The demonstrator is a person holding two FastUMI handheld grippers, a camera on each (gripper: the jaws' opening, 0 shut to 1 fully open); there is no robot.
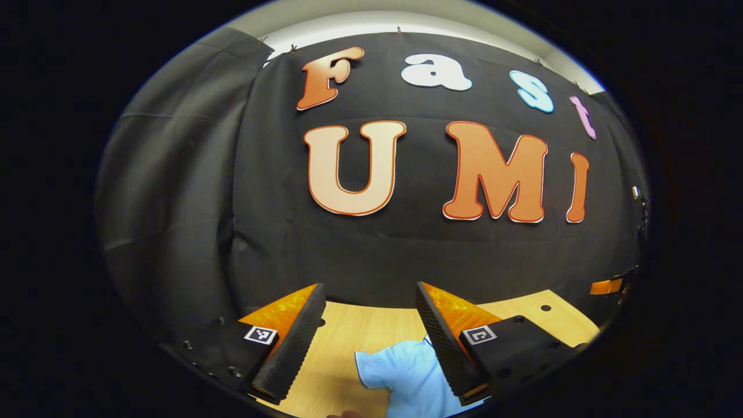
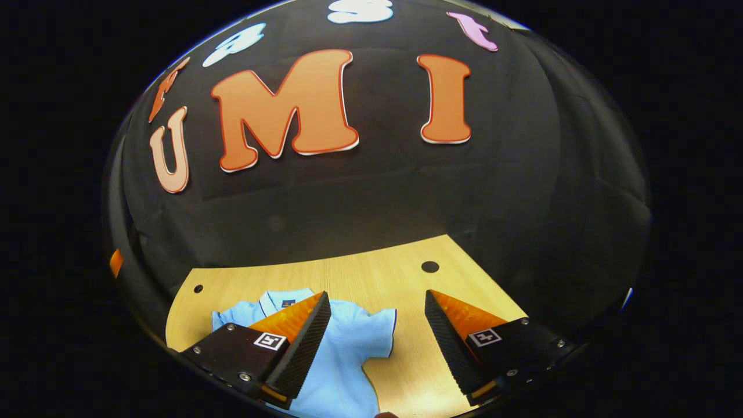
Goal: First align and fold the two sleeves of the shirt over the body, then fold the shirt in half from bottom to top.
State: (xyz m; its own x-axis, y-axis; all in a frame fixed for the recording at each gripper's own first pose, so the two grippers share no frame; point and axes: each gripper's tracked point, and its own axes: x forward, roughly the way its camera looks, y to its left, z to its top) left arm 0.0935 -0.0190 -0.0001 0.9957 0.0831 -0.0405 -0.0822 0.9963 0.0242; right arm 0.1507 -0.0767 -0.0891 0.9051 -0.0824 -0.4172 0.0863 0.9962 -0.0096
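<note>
A light blue short-sleeved shirt (image 2: 342,354) with a collar lies flat on the wooden table (image 2: 371,273), sleeves spread out. In the right gripper view my right gripper (image 2: 377,305) hovers open above the shirt's sleeve (image 2: 377,334), nothing between its fingers. In the left gripper view my left gripper (image 1: 370,297) is open too, held over the table near the other sleeve (image 1: 400,371) of the shirt, which shows between and below its fingers.
The booth's black cloth wall rises right behind the table's far edge. The tabletop has small round holes (image 2: 430,266) near its back corners. An orange object (image 1: 605,286) shows at the right edge of the left gripper view.
</note>
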